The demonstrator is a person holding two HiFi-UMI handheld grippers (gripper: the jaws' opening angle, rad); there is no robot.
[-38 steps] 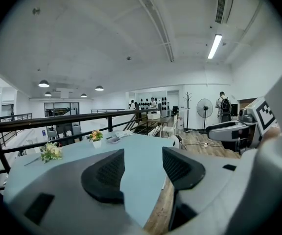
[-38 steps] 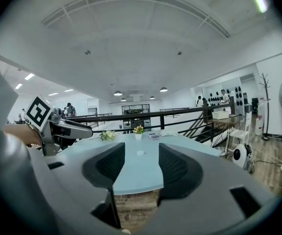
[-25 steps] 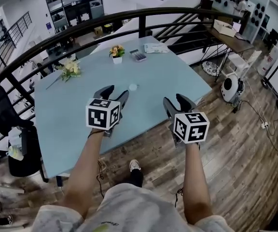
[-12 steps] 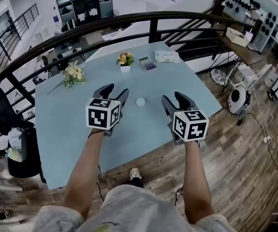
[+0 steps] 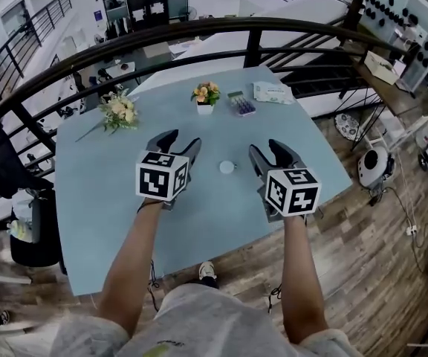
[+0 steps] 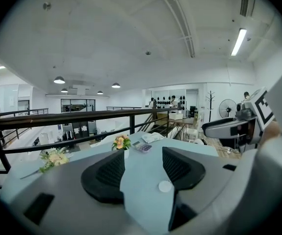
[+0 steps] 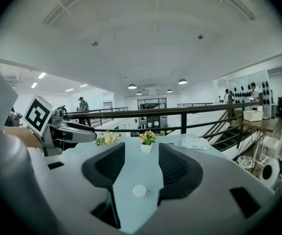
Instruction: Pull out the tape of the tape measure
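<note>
Seen from above: a wood-plank floor (image 5: 377,259) on a mezzanine, w/ a curved black railing (image 5: 162,36) running behind a large pale-blue table (image 5: 102,199). A dark chair draped w/ black clothing (image 5: 13,192) stood off the table's left edge.

Two bare forearms reached from the bottom of the head view out over the near part of the table. Each hand held a grey two-jaw gripper topped by a cube w/ black-and-white square markers.

The L gripper (image 5: 178,140) had its jaws wide apart w/ nothing clamped; its own view showed only bare tabletop in the gap btwn the black ribbed pads. The R gripper (image 5: 266,149) was likewise spread wide and held nothing. Both pointed toward the far side of the table, tilted a little downward.

On the far half of the table: a loose bouquet of pale flowers (image 5: 117,111) lay at left, a small white pot of orange and yellow flowers (image 5: 205,99) stood near the middle, a flat white packet (image 5: 273,91) lay at right, and a calculator (image 5: 241,104) lay btwn pot and packet.

The tape measure (image 5: 227,167), a small round white disc, lay flat on the table btwn the two grippers, touching neither. In the R gripper view it showed low in the gap btwn the jaws.
</note>
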